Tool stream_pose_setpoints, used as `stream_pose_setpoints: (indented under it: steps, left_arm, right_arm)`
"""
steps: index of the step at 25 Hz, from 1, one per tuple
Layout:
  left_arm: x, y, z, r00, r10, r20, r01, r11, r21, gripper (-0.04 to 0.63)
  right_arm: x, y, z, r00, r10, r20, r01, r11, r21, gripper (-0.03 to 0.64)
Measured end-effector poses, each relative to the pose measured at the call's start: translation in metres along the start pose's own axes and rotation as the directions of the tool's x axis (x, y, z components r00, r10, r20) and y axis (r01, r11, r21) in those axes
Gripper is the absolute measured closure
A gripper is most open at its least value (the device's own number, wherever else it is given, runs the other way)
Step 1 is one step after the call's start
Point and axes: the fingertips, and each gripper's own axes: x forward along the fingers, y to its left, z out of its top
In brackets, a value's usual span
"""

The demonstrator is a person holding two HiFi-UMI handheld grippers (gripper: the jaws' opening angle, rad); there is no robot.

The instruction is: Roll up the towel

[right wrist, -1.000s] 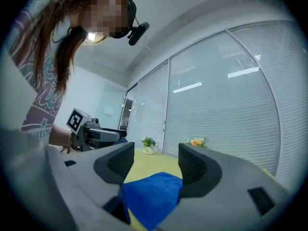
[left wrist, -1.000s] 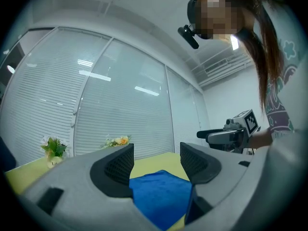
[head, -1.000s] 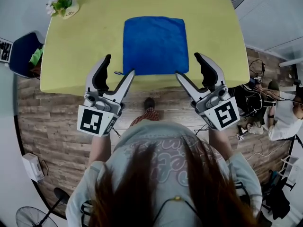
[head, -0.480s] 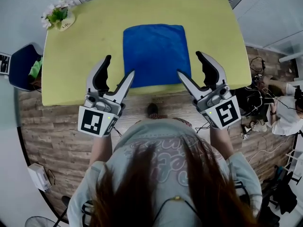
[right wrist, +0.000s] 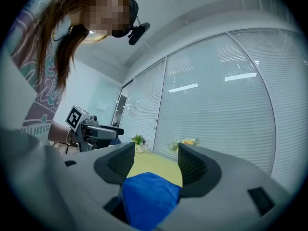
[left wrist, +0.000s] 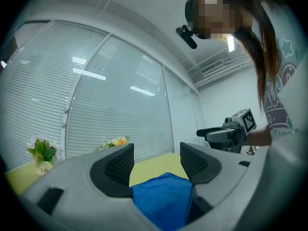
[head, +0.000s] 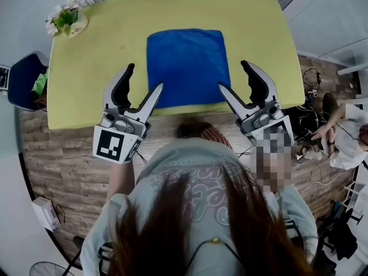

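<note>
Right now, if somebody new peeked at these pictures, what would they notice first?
First, the bright blue square cloth towel lying flat in the middle of the yellow-green table. Next, the grey left gripper and the grey right gripper, held with jaws open by the towel's near corners and gripping nothing. A small pot of flowers sits at the table's far left corner.
</note>
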Motion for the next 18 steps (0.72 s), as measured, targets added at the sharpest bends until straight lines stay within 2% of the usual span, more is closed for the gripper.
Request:
stream_pose_setpoints:
  steps: [4,8,11,18]
  left_arm:
    - [0.000,0.002,-0.002,1.000,0.020,-0.011,-0.020,1.000,-0.009,0.313]
    - [-0.002,0.003,-0.011,0.999,0.028,-0.044,-0.027,1.000,0.017,0.313]
    - [-0.004,0.007,-0.023,0.997,0.032,-0.075,-0.032,0.999,-0.004,0.313]
    - [-0.018,0.003,-0.065,0.981,-0.032,-0.190,0.039,0.999,0.036,0.313]
  right_arm:
    - [-0.002,-0.008,-0.009,1.000,-0.003,-0.026,0.002,1.000,-0.012,0.331]
    - [-0.003,-0.009,-0.014,0.999,0.021,-0.036,-0.021,1.000,-0.011,0.332]
    - [-0.005,-0.013,-0.027,0.998,0.021,-0.065,-0.023,1.000,-0.020,0.333]
    - [-0.017,-0.016,-0.067,0.987,0.037,-0.154,-0.042,0.999,-0.030,0.339]
